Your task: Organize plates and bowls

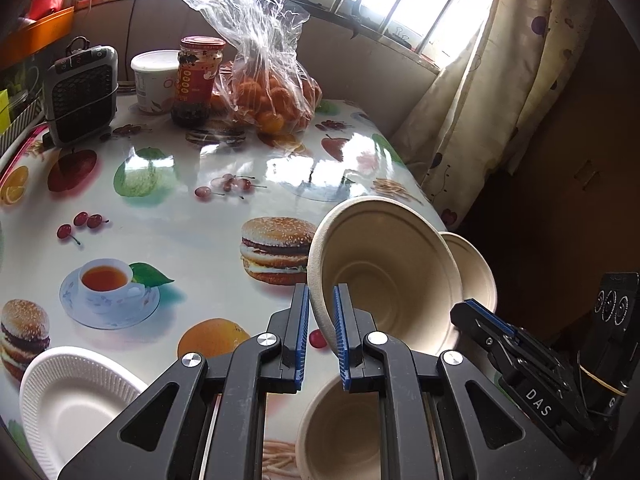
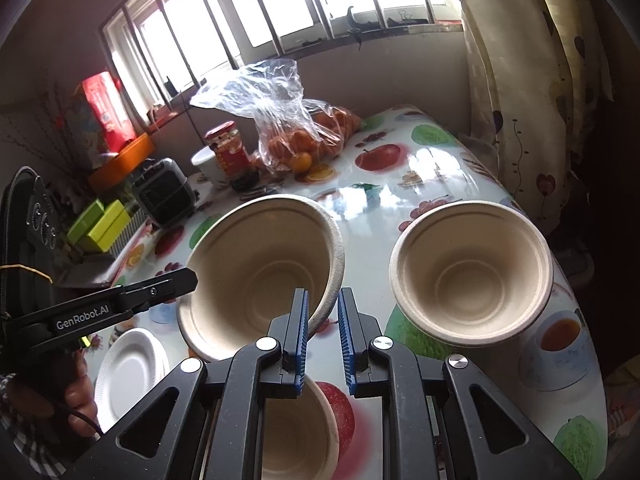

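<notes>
Brown paper bowl (image 1: 384,276) hangs tipped above the table (image 1: 180,216). The left gripper (image 1: 322,320) pinches one side of its rim and the right gripper (image 2: 322,320) pinches the other (both sets of jaws are almost closed, with just the thin rim between). A second bowl (image 2: 296,432) sits right under it, and a third bowl (image 2: 472,272) stands off to the side. This looks like the stacking step. Next, the held bowl should turn flat, line up over a bowl, and go in softly.
</notes>
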The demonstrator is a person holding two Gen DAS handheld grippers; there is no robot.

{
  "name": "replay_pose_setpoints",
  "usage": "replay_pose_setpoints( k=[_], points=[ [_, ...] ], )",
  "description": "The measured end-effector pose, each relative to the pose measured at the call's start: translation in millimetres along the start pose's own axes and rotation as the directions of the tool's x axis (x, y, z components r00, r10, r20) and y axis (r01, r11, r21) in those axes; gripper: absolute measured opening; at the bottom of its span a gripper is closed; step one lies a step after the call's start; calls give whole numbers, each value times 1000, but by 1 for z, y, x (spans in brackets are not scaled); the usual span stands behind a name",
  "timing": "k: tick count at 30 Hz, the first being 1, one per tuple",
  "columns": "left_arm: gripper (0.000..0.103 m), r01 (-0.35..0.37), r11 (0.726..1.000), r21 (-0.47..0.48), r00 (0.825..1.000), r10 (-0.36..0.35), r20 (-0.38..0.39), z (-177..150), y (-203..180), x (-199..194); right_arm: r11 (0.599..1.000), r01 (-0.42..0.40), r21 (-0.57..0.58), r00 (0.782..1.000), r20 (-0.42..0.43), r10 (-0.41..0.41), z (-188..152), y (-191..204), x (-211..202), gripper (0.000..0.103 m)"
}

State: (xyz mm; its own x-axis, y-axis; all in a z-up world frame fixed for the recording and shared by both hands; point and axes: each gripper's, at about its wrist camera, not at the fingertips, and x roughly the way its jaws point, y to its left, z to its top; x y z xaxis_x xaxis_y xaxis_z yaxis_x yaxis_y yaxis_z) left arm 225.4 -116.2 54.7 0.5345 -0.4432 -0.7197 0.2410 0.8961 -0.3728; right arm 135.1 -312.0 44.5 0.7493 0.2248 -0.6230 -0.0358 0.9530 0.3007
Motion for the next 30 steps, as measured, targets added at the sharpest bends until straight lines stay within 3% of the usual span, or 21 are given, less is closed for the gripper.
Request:
replay_pose_setpoints(
  k=[30],
  points=[
    [13, 30, 999, 31, 1000, -30, 3, -47, -1, -38, 1000, 0, 18, 1000, 14, -1, -52, 14, -42, 15]
  ],
)
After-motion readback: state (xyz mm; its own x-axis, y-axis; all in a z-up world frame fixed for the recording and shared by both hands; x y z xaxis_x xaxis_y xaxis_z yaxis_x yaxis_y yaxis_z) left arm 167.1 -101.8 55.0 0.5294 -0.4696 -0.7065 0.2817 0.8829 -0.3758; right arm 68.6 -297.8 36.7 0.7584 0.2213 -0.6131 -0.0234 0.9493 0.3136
